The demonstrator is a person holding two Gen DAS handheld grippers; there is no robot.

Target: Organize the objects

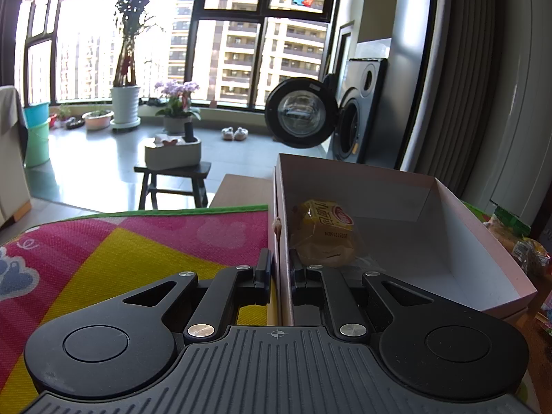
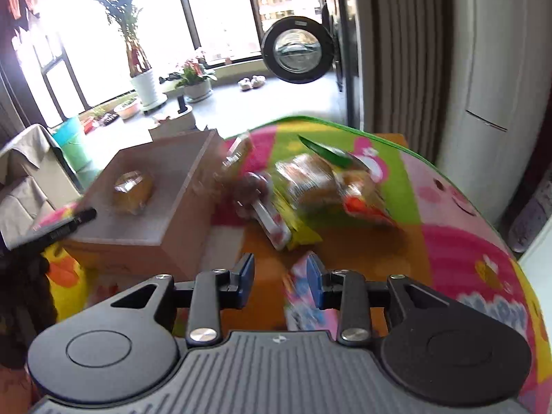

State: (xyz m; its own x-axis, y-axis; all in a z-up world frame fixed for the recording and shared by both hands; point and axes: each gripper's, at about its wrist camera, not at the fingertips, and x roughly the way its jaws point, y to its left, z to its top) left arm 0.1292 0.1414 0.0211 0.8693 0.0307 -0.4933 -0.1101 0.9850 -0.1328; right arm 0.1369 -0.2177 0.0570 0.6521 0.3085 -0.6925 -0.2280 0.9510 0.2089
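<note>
Plainly, left claw pinching box wall, right claw spread, mat lettered "HAPPY".

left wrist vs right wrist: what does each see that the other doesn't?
Left wrist only: the left gripper clamped on the pink box wall, one finger inside and one outside.

Right wrist only: the snack pile on the mat, blurred, and the open right gripper beside a pink packet.

Both: the box, the yellow bread packet inside it, the cartoon mat, and the washer door.
</note>
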